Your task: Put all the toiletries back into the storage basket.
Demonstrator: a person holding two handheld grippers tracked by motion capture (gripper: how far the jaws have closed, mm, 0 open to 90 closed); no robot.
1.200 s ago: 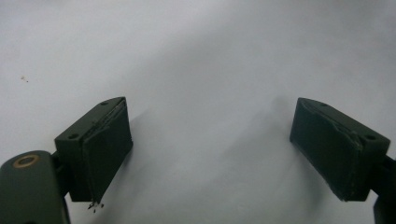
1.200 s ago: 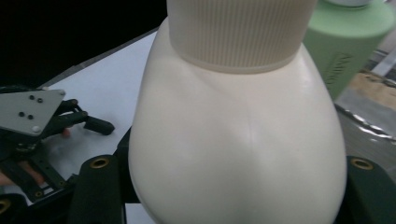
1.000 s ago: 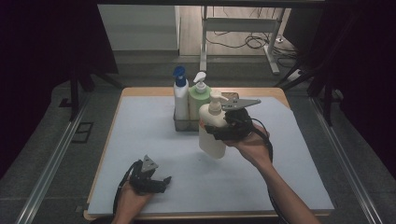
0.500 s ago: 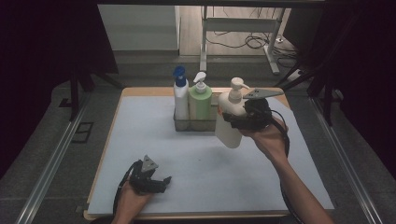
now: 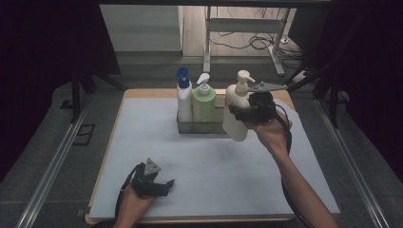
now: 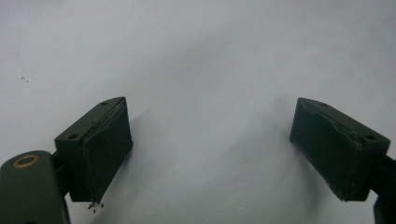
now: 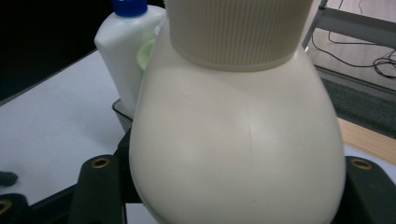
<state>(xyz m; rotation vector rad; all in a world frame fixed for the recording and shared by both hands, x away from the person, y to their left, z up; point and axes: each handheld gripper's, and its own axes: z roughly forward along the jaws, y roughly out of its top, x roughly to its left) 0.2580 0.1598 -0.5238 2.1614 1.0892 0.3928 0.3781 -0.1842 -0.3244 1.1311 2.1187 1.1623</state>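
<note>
A: Over the tray's 3 o'clock end, the right gripper (image 5: 244, 115) is clamped on the cream pump bottle (image 5: 236, 118) and holds it clear of the mat (image 5: 142, 142).

B: Grip point?

A: Jaws on the belly, one each side, seen up close in the right gripper view (image 7: 233, 140). My read: a mid-body hold keeps the bottle near upright and leaves the pump head free.

B: Where is it relative to the others?

A: Just at 3 o'clock of the green pump bottle (image 5: 204, 102); the white bottle with blue cap (image 5: 184, 97) is further on at 9 o'clock. Both of those stand upright in the dark tray (image 5: 199, 127) at the mat's 12 o'clock edge. Cream bottle's base hangs at about the tray's rim, touching or apart I can't tell.

B: Going in or coming out?

A: Can't tell from this. The free slot at the tray's 3 o'clock end fits it either way.

B: Left side?

A: Left gripper (image 5: 153, 183) rests on the mat at 7 o'clock, jaws apart, nothing between them. Parked out of the way, I'd say, since this looks like a one-hand job.

B: Bottle look?

A: Cream plastic, smooth, slightly glossy, pear-shaped with a wide belly, ribbed collar, white pump nozzle (image 5: 244, 76). No label seen.
</note>
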